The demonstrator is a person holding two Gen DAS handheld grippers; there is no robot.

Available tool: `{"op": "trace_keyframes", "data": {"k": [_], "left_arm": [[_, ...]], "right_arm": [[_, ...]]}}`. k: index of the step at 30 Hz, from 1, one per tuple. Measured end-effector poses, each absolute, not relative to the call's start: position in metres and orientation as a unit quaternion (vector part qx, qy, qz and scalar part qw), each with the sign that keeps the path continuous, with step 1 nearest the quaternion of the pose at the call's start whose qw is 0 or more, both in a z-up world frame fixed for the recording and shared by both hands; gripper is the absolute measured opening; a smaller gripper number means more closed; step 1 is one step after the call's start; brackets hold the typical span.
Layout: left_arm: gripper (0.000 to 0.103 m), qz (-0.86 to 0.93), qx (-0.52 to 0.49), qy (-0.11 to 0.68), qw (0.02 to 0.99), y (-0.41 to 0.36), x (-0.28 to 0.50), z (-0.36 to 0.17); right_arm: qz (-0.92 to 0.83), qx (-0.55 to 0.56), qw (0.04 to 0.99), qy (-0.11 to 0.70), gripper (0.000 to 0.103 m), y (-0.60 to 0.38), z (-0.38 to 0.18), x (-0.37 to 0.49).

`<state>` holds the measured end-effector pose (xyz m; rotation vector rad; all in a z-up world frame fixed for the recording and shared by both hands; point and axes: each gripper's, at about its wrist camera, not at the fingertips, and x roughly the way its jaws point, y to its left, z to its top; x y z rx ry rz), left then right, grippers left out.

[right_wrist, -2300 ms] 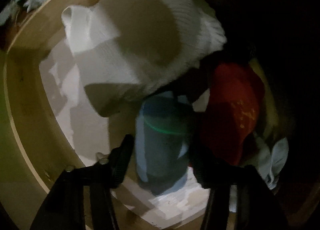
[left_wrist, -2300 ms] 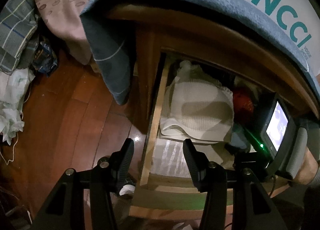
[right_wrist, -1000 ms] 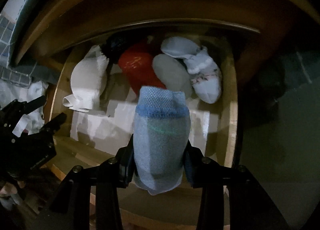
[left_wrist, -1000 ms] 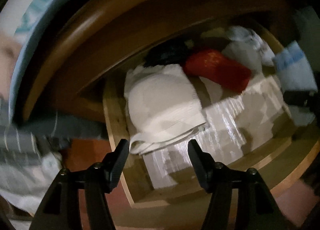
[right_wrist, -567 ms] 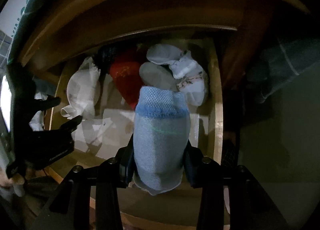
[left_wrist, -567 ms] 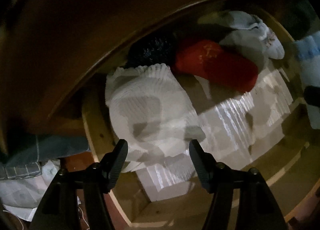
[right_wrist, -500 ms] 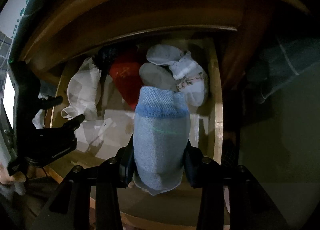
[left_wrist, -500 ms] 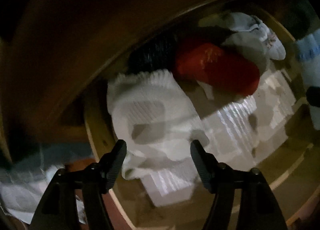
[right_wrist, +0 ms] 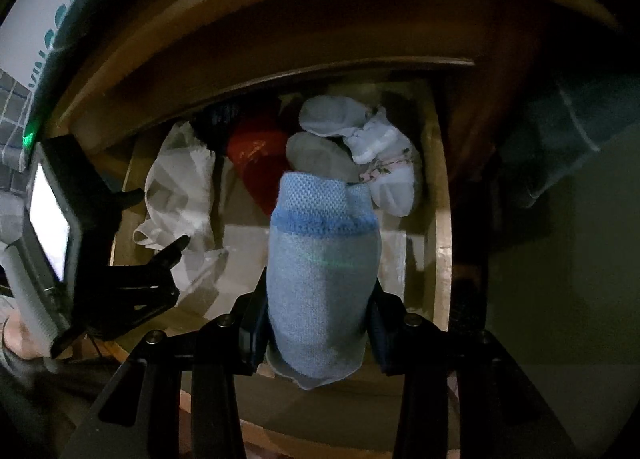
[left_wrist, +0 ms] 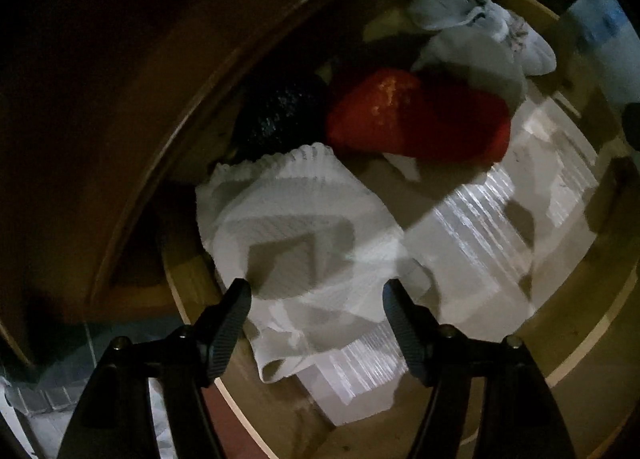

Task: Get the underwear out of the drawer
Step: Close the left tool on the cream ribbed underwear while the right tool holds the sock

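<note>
A white ribbed pair of underwear (left_wrist: 296, 227) lies at the left end of the open wooden drawer (left_wrist: 580, 343). My left gripper (left_wrist: 315, 287) hangs open just above its near edge, one finger on each side, and the pads do not press on it. The right wrist view shows that same left gripper (right_wrist: 162, 216) beside the white underwear (right_wrist: 180, 187). My right gripper (right_wrist: 320, 291) is shut on a light blue rolled garment (right_wrist: 322, 251) with a darker blue band, held up over the drawer's front.
Further back in the drawer lie a red garment (left_wrist: 416, 115), a black one (left_wrist: 280, 115) and pale grey and white socks (left_wrist: 480, 31). White liner paper (left_wrist: 480, 227) covers the drawer floor. The cabinet top overhangs the drawer's back. Fabric hangs at the right (right_wrist: 560, 147).
My left gripper has come down and rolled toward the white underwear, which now fills the space between its fingers. The right gripper has kept still with the blue garment in it.
</note>
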<state>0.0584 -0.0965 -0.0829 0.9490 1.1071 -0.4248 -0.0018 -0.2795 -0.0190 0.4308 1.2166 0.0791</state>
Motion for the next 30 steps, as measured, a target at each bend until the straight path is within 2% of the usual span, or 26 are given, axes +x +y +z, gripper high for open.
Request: {"op": "trace_keyframes", "data": {"k": [15, 20, 25, 26, 30], "left_arm": [[0.073, -0.211, 0.494, 0.46, 0.707, -0.099, 0.06, -0.115], [0.075, -0.229, 0.488, 0.459, 0.706, -0.092, 0.066, -0.121], [0.075, -0.253, 0.44, 0.493, 0.707, -0.08, 0.081, -0.118], [0.073, -0.254, 0.435, 0.496, 0.707, -0.078, 0.083, -0.118], [0.046, -0.245, 0.444, 0.493, 0.707, -0.075, 0.079, -0.122]], "right_arm": [[0.048, 0.206, 0.79, 0.575, 0.038, -0.274, -0.023, 0.0], [0.051, 0.208, 0.789, 0.577, 0.039, -0.272, -0.023, -0.002], [0.055, 0.209, 0.786, 0.579, 0.039, -0.273, -0.023, -0.002], [0.056, 0.208, 0.786, 0.579, 0.039, -0.272, -0.023, -0.002], [0.059, 0.205, 0.786, 0.581, 0.039, -0.27, -0.023, -0.004]]}}
